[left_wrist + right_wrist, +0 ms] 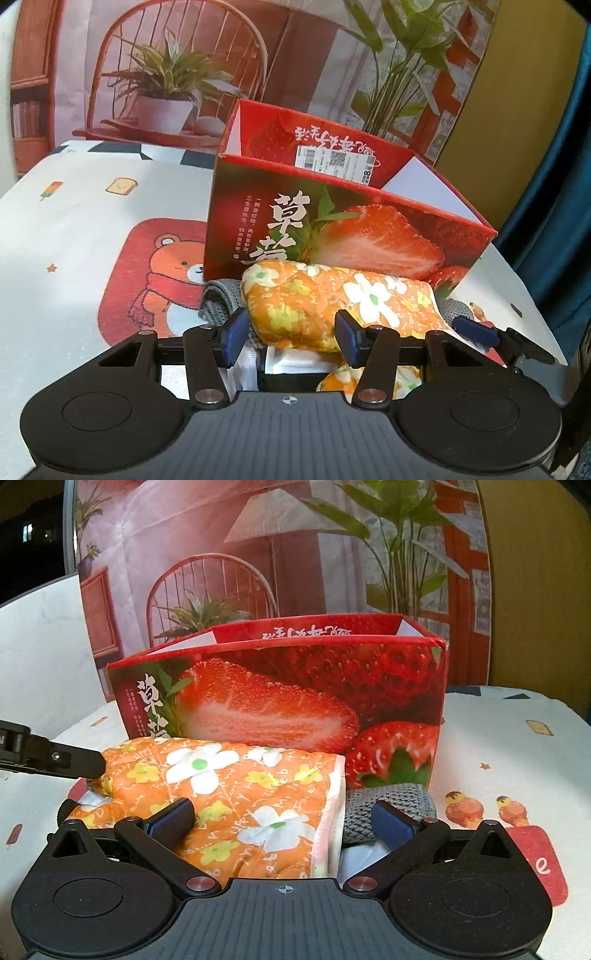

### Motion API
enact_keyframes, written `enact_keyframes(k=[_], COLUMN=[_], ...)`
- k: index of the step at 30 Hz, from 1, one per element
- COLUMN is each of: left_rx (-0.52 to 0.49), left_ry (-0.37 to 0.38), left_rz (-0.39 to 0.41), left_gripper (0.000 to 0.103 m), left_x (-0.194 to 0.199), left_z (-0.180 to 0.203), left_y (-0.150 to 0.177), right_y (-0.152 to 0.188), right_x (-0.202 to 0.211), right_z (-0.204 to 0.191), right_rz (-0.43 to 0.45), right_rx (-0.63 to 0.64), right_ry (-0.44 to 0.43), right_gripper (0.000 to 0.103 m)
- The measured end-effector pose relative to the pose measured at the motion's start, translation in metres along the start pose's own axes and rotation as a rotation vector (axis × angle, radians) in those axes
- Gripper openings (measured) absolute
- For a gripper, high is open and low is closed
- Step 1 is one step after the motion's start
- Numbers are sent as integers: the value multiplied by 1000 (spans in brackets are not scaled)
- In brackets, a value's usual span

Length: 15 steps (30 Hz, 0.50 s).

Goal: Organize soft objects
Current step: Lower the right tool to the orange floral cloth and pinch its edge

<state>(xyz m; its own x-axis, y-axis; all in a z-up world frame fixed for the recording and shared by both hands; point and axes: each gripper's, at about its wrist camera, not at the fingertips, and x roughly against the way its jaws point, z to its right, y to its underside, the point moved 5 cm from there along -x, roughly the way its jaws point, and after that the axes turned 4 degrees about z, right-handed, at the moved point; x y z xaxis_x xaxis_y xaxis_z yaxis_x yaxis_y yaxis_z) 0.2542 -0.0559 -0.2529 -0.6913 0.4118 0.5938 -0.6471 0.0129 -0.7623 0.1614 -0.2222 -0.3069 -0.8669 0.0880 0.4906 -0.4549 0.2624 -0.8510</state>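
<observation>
An orange floral quilted mitt (332, 299) (229, 794) lies on a grey knitted cloth (218, 299) (384, 805) in front of the red strawberry box (347, 229) (295, 686). My left gripper (291, 336) is open, its fingers on either side of the mitt's left end. My right gripper (284, 823) is open around the mitt's right end and the grey cloth. The right gripper's finger (476, 330) shows in the left wrist view; the left gripper's finger (74, 762) shows in the right wrist view. White fabric (295, 363) lies under the mitt.
The box is open at the top, its inside hidden. A cartoon-print tablecloth (92, 229) covers the table. A printed backdrop (184, 55) stands right behind the box. A blue curtain (557, 184) hangs at the right.
</observation>
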Motion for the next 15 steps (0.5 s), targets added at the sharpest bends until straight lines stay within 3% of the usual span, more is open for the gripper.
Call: enact_keyframes(k=[11, 15], left_rx=[64, 35], left_ry=[9, 16], left_rz=[-49, -37], left_gripper=[54, 46], left_x=[-34, -31], left_z=[-8, -6], left_y=[-4, 1], right_y=[1, 1], right_x=[0, 0], right_z=[-2, -1], right_rz=[3, -3], right_rx=[-4, -11], right_ry=[-29, -44], right_gripper=[95, 92])
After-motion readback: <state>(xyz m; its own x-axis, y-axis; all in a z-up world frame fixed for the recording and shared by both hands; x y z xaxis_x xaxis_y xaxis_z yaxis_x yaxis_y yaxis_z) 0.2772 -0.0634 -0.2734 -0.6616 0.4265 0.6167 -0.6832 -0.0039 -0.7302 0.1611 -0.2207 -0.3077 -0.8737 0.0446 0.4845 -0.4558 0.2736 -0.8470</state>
